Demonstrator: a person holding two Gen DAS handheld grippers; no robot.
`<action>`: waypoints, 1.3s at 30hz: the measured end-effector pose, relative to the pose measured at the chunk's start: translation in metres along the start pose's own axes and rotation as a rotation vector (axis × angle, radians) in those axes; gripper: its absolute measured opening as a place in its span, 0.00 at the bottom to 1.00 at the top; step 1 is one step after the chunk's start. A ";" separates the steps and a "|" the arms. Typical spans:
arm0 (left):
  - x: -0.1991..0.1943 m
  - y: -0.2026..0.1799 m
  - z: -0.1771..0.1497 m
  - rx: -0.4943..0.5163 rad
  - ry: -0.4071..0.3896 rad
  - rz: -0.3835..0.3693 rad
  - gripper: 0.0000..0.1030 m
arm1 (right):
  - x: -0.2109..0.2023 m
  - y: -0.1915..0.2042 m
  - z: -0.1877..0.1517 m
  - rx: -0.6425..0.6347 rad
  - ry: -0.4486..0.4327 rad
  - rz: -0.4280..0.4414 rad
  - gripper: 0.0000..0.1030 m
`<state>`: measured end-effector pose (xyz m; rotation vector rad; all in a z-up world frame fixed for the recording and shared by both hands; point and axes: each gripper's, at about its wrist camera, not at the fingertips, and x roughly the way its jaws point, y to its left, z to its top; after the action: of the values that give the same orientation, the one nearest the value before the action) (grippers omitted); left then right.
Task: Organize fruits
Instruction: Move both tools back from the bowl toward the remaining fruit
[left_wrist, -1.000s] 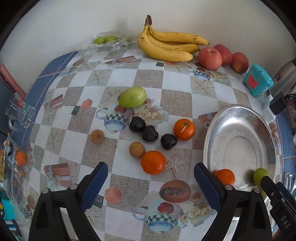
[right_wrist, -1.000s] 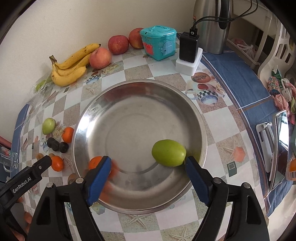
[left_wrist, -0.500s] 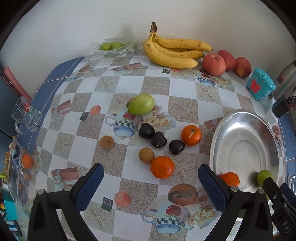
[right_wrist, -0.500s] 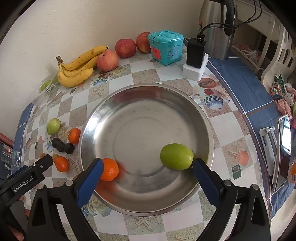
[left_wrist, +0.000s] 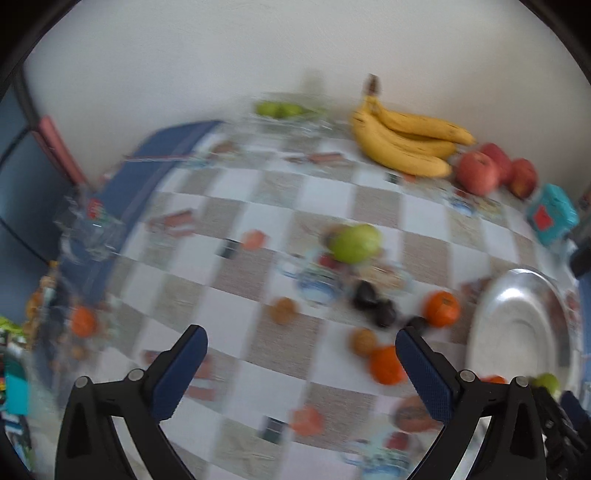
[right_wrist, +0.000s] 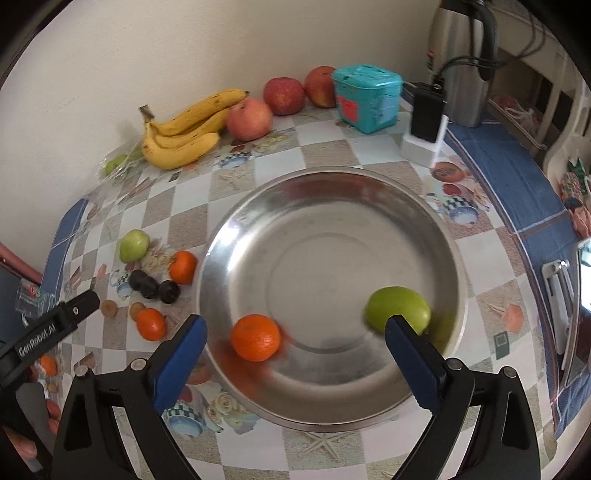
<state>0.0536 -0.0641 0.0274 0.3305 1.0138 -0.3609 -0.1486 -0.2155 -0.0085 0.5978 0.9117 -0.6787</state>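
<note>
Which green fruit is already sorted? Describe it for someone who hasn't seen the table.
Find the big steel bowl on the checkered tablecloth. Two fruits lie inside; take the one opposite the orange. That green fruit is smooth and larger than its twin left out on the cloth.

We see the left gripper (left_wrist: 301, 345) wide open and empty above the blurred checkered tablecloth (left_wrist: 376, 201), oranges (left_wrist: 441, 308) beside the steel bowl (left_wrist: 517, 325).

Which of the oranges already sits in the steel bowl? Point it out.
The orange on the near-left floor of the steel bowl, across from the green fruit; the other oranges lie on the tablecloth.
</note>
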 end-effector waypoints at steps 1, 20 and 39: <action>0.001 0.007 0.002 -0.010 -0.004 0.011 1.00 | 0.001 0.005 0.000 -0.012 0.002 0.009 0.94; 0.020 0.072 0.014 -0.149 0.010 -0.030 1.00 | 0.011 0.099 -0.006 -0.167 -0.047 0.181 0.94; 0.052 0.048 0.022 -0.108 0.060 -0.178 1.00 | 0.051 0.135 -0.013 -0.251 0.024 0.211 0.94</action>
<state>0.1169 -0.0379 -0.0022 0.1546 1.1206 -0.4569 -0.0322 -0.1332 -0.0348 0.4697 0.9243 -0.3609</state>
